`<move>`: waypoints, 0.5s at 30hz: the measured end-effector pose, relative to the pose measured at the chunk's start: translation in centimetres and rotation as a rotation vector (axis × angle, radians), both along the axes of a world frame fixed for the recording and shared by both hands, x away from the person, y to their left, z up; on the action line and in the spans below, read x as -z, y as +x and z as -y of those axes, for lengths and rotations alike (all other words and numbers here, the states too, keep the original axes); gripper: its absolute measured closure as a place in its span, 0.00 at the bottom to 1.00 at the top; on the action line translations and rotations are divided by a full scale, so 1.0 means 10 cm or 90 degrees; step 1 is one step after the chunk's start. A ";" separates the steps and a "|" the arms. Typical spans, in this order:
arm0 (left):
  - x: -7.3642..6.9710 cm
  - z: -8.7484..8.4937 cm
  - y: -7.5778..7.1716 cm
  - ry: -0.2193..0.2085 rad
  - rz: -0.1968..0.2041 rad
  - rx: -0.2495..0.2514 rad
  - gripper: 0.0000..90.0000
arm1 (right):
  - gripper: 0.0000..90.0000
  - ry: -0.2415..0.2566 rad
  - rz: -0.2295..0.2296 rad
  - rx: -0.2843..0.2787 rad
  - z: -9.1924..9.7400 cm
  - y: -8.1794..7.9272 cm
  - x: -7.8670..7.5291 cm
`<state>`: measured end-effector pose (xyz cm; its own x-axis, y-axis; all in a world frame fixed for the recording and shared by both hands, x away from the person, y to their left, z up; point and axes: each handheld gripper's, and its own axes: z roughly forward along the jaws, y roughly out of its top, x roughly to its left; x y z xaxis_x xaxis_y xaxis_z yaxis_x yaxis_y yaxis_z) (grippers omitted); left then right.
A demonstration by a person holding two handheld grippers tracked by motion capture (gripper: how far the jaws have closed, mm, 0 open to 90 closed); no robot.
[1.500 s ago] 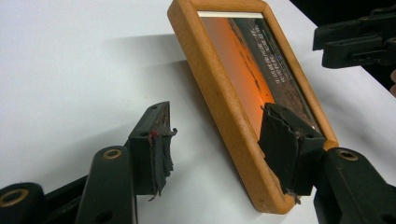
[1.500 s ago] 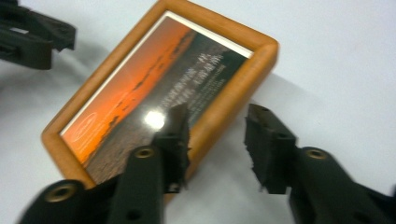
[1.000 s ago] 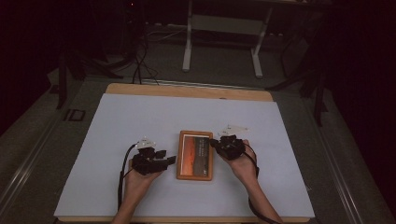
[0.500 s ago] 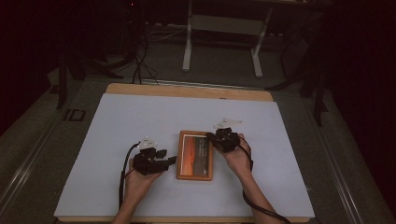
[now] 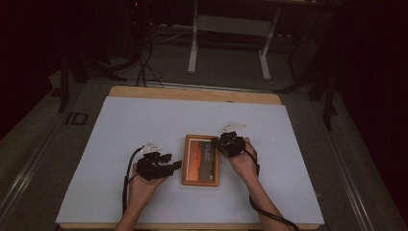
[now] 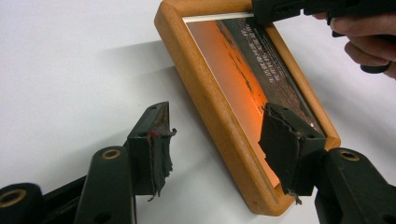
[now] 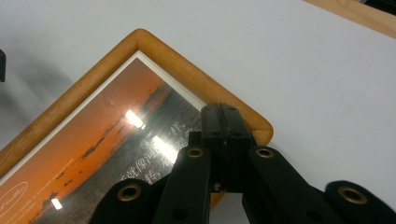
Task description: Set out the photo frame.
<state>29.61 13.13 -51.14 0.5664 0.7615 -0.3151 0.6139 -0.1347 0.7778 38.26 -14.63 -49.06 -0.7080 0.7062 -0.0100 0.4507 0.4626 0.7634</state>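
A wooden picture frame [image 5: 201, 166] holding an orange sunset print lies flat on the white mat. My left gripper [image 5: 172, 161] sits at the frame's left side, open. In the left gripper view its torn black pads [image 6: 156, 144] straddle the frame's long wooden edge [image 6: 219, 107] near the near corner without pressing on it. My right gripper [image 5: 215, 143] is at the frame's far right corner, shut. In the right gripper view its closed tips [image 7: 225, 126] lie over that rounded corner of the frame [image 7: 93, 116], with nothing between them. The right gripper [image 6: 261, 10] also shows in the left gripper view.
The white mat [image 5: 144, 125] covers a wooden table whose bare far edge [image 5: 192, 94] shows. Beyond it stand a metal stand's legs [image 5: 226, 48] and cables on the dark floor. Mat space lies open to the left, right and far side of the frame.
The right gripper has shifted a little up and left, from the frame's right side onto its far right corner. The left gripper and the frame have stayed put.
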 end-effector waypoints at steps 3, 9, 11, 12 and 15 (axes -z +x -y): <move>0.00 0.00 0.00 -0.002 -0.002 0.001 0.48 | 1.00 -0.004 0.001 0.000 -0.01 0.00 0.00; 0.00 -0.01 0.00 -0.006 -0.001 0.000 0.48 | 1.00 -0.003 -0.004 0.006 0.01 0.02 0.00; -0.01 -0.02 0.00 -0.007 -0.002 -0.001 0.48 | 1.00 -0.004 -0.003 0.008 0.02 0.02 0.01; -0.01 -0.02 0.00 -0.007 -0.002 -0.001 0.48 | 1.00 -0.004 -0.003 0.008 0.02 0.02 0.01; -0.01 -0.03 0.00 -0.010 -0.003 -0.005 0.48 | 1.00 -0.005 -0.005 0.015 0.06 0.03 0.03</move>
<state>29.66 13.42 -51.06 0.5591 0.7609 -0.3293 0.6182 -0.1179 0.7771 38.57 -15.22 -49.33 -0.6915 0.7223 -0.0097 0.4677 0.4578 0.7561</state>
